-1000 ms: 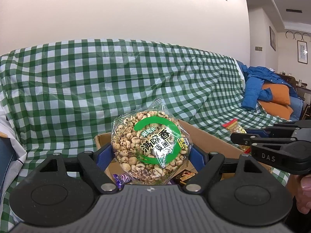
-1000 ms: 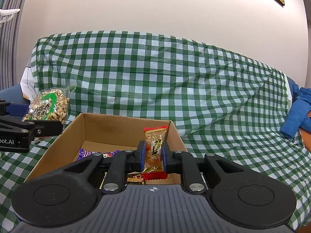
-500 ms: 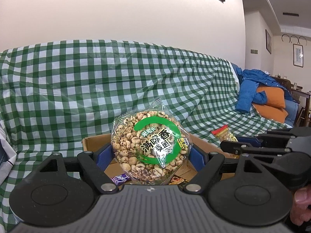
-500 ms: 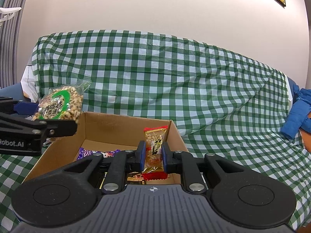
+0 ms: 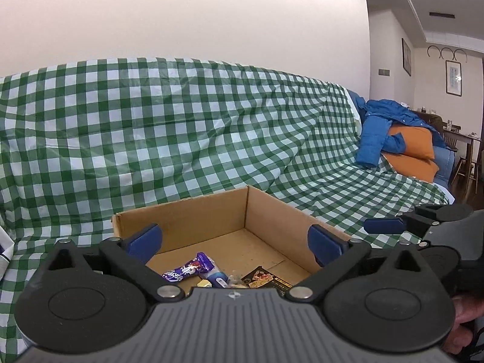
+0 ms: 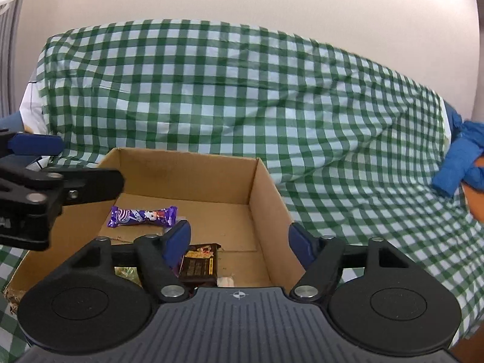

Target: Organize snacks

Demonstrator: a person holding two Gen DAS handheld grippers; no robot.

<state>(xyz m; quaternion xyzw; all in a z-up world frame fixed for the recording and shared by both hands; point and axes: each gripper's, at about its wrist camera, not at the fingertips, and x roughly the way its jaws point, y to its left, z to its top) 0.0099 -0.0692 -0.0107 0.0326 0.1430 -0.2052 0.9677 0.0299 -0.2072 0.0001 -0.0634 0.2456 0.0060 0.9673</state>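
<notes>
An open cardboard box (image 5: pixel 193 214) (image 6: pixel 187 169) sits on a green checked cloth. Inside lie a purple candy wrapper (image 5: pixel 187 269) (image 6: pixel 142 215), a dark chocolate bar (image 6: pixel 199 261) (image 5: pixel 263 276) and other small snacks partly hidden by the gripper bodies. My left gripper (image 5: pixel 234 240) is open and empty over the box. My right gripper (image 6: pixel 239 243) is open and empty over the box's near right part. The left gripper shows at the left of the right wrist view (image 6: pixel 45 178), and the right gripper at the right of the left wrist view (image 5: pixel 423 220).
The green checked cloth (image 5: pixel 181 121) (image 6: pixel 332 121) covers a sofa behind and around the box. A blue jacket (image 5: pixel 378 130) and orange cushions (image 5: pixel 414 145) lie at the far right. A wooden table and chair (image 5: pixel 466 151) stand beyond them.
Both grippers have opened. The puffed-snack bag has left the left gripper and the small peanut packet has left the right one. Both grippers have moved over the box.
</notes>
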